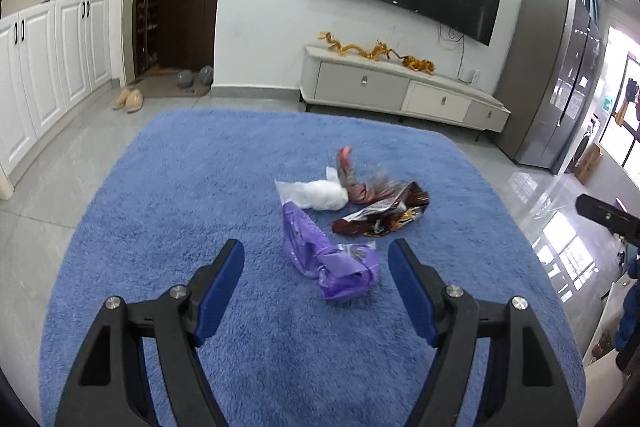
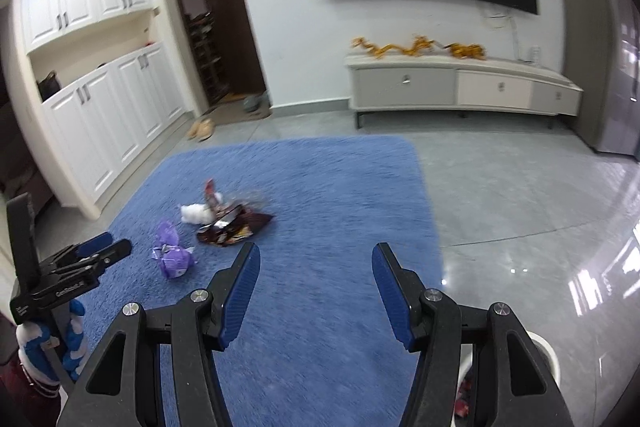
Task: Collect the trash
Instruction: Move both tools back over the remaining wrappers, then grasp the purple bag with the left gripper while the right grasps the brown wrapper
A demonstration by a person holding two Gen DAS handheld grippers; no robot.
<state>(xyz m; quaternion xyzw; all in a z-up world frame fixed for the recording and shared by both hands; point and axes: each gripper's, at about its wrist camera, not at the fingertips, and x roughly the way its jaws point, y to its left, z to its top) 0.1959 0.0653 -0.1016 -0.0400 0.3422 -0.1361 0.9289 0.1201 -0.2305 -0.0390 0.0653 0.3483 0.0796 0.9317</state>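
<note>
A pile of trash lies on the blue rug (image 1: 180,195): a crumpled purple wrapper (image 1: 328,259), a white wad (image 1: 324,197), a brown snack bag (image 1: 384,215) and a red wrapper (image 1: 348,171). My left gripper (image 1: 316,251) hovers open just short of the purple wrapper, which shows between its blue pads without touching them. My right gripper (image 2: 316,251) is open over bare rug (image 2: 328,187), with the purple wrapper (image 2: 172,255), the white wad (image 2: 194,213) and the brown bag (image 2: 236,227) off to its left. The left gripper (image 2: 100,247) shows at the left edge there.
A low TV cabinet (image 1: 400,87) and a grey fridge (image 1: 552,75) stand along the far wall. White cupboards (image 1: 52,67) line the left side, with slippers (image 1: 128,101) near the door. A white round container (image 2: 544,347) sits on the tiles below my right gripper.
</note>
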